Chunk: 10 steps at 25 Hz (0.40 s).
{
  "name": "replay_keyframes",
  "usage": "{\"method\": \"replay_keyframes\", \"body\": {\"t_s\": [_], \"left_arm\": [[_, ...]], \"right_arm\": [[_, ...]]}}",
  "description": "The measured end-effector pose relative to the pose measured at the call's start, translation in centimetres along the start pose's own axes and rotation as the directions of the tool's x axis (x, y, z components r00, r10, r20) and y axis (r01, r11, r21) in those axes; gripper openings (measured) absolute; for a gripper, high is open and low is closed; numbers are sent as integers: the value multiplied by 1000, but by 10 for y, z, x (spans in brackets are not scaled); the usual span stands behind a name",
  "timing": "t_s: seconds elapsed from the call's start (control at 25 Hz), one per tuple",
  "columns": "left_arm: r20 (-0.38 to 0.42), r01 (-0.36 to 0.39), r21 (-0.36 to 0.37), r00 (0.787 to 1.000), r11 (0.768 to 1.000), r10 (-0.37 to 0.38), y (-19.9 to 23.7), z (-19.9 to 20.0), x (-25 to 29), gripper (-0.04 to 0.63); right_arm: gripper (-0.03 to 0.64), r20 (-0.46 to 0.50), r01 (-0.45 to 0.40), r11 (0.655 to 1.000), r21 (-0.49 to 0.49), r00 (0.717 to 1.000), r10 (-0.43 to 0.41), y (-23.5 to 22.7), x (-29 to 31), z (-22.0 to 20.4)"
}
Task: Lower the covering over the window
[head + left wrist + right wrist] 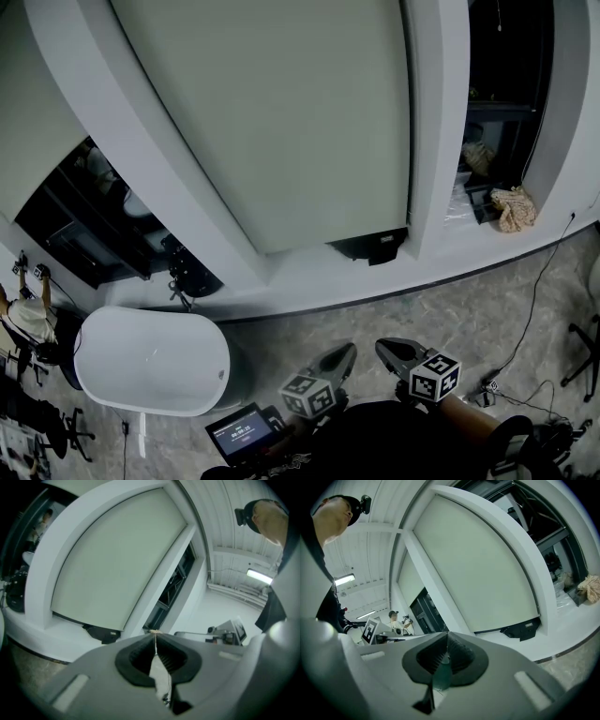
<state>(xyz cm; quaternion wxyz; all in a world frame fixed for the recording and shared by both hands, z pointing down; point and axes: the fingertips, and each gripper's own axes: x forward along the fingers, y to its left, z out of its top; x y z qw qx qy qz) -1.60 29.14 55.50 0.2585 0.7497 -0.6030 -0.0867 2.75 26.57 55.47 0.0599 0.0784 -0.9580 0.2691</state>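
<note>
A pale roller blind (pixel 272 122) hangs over the middle window, its bottom edge just above the white sill (pixel 309 272). A dark box (pixel 370 246) shows in the small gap under its right end. Both grippers are low in the head view, over the floor and well short of the window. My left gripper (pixel 345 352) and my right gripper (pixel 384 347) point toward the blind, side by side. In the left gripper view the left gripper (pixel 155 633) has its jaws pressed together with nothing held, the blind (pixel 117 559) ahead. The right gripper (pixel 447 633) is likewise shut and empty, facing the blind (pixel 483 569).
A white tub (pixel 150 361) stands on the floor at the left. A small lit screen (pixel 242 431) sits near my body. Black gear (pixel 192 272) and a tan cloth (pixel 513 208) rest on the sill. A cable (pixel 534 300) runs across the floor at right. A person (pixel 28 319) is at far left.
</note>
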Motion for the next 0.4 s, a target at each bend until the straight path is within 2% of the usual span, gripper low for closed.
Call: {"method": "replay_keyframes", "body": {"t_s": [0.4], "left_arm": [[3,7,2,1000,1000,-7,-4,-1,-1,6]], "right_arm": [[8,1,8,1000,-7,1000,-8,2,-5,0]]}}
